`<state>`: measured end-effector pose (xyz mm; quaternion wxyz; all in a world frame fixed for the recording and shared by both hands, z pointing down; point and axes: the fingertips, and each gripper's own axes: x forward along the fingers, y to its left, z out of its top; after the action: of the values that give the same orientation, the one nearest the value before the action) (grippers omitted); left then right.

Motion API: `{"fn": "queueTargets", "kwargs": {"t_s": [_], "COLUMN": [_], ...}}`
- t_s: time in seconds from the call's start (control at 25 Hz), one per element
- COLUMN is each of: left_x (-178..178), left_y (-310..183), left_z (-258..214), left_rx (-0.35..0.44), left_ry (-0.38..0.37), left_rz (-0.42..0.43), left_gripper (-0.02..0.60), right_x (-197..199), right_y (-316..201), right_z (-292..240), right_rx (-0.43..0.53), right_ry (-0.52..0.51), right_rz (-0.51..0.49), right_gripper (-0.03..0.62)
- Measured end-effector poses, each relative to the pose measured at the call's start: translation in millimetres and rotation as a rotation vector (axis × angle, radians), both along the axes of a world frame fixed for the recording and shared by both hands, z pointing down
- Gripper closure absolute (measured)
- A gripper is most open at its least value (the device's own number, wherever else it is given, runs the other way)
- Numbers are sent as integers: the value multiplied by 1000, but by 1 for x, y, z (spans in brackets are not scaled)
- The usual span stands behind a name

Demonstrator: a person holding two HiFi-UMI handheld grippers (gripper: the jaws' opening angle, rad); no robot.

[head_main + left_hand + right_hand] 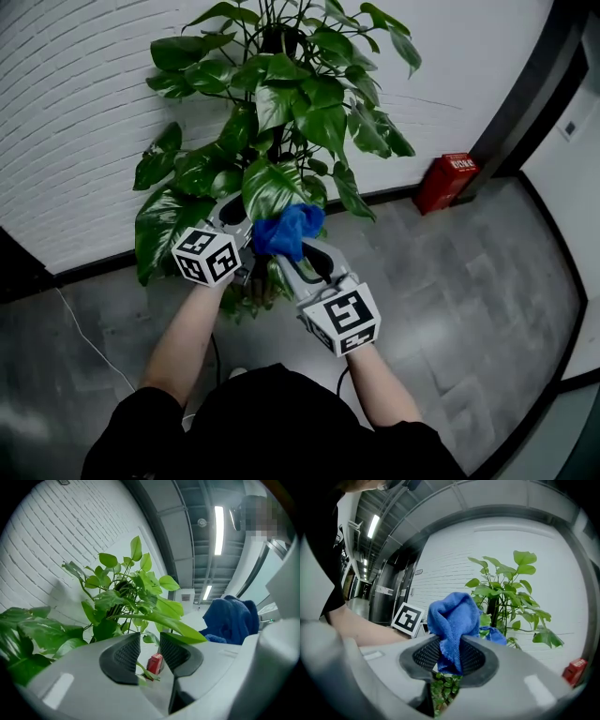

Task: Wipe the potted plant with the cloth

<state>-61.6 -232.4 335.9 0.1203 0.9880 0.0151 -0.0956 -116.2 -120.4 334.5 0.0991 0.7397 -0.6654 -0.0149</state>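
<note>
Right gripper view: right gripper (pixel 450 648) clamps the cloth (pixel 452 616); left gripper (pixel 150 644) unclenched — wiping the potted plant (pixel 506 592) seemingly under way, most leaves outstanding.

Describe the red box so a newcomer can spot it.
Find the white brick wall behind the plant. Follow its dark skirting right to the corner: the red box stands there on the grey floor. It is the only red thing in sight.

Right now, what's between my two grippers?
The blue cloth, clamped in the right gripper, fills the stretch toward the left gripper; the head view shows it.
</note>
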Motion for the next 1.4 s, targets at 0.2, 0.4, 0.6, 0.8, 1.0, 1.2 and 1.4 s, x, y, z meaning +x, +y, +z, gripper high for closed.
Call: {"fn": "queueTargets", "kwargs": {"t_s": [0.2,0.4,0.6,0.8,1.0,1.2,1.4], "left_x": [-1,-5,-6,1,2,-2,-1], "left_y": [-4,-8,-8,-2,6,26,79], "left_z": [4,7,12,22,33,49,91], "left_rx": [-6,-17,-25,-24,-33,44,133], "left_ry": [-7,-13,-22,-42,-59,-73,-167], "left_rz": [-18,-37,-46,-41,-36,-65,-86], "left_gripper": [445,445,445,445,445,445,445], "right_x": [-4,-4,2,25,48,72,92], "right_y": [8,19,47,78,102,120,179], "right_z": [13,16,18,22,18,17,25], "right_rx": [-18,-25,-37,-34,-3,33,44], "right_ry": [10,14,44,10,-23,-71,-109], "right_rz": [-4,-7,17,87,150,217,283], "right_gripper": [490,490,490,490,490,490,490]}}
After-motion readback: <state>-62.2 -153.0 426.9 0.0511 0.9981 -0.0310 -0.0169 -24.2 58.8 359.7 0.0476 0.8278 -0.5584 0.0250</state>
